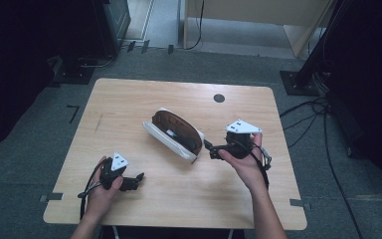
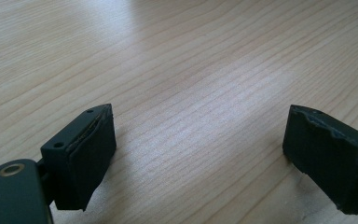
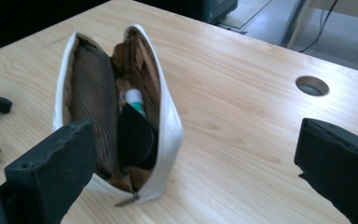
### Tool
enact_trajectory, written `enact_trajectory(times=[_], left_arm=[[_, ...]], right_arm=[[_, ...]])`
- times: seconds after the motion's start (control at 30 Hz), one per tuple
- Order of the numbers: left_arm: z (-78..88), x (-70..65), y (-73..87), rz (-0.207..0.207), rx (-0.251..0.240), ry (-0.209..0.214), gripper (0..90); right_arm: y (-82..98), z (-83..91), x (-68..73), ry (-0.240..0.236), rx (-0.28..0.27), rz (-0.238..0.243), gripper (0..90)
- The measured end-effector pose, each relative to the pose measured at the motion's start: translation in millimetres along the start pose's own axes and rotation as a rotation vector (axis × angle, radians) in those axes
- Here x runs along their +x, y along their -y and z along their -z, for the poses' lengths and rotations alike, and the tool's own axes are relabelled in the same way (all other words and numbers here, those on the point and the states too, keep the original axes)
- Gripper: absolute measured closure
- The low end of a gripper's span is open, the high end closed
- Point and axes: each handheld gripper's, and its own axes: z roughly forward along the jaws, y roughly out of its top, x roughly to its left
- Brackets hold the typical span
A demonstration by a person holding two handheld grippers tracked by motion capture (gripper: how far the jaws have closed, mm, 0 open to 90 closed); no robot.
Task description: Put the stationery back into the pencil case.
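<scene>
A white pouch with a brown lining lies near the middle of the wooden desk, a little toward the right edge. It is unzipped and stands wide open. In the right gripper view, a black object and a small white tube with a green band sit inside the pouch, and the zipper pull hangs at its near end.

The right gripper is held in the person's right hand, just beside the right end of the pouch, close to the right edge of the desk. Its jaws stand wide apart and hold nothing; one jaw is next to the pouch wall, and it cannot be told whether it touches.

The left gripper is in the left hand near the front left corner of the desk, well apart from the pouch. Its jaws are also spread apart, with only bare wood between them.

A round cable hole is in the desk near the far edge.
</scene>
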Motion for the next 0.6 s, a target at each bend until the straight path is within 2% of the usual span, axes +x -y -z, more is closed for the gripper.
enact_trajectory(times=[0.4, 0.6], left_arm=[[0.1, 0.0, 0.0, -0.001, 0.001, 0.001, 9.7], [0.1, 0.0, 0.0, -0.001, 0.002, 0.0, 9.7]], right_arm=[[35.9, 18.3, -18.7, 0.062, 0.013, -0.05, 0.0], [56.1, 27.2, -26.6, 0.087, 0.038, -0.07, 0.0]])
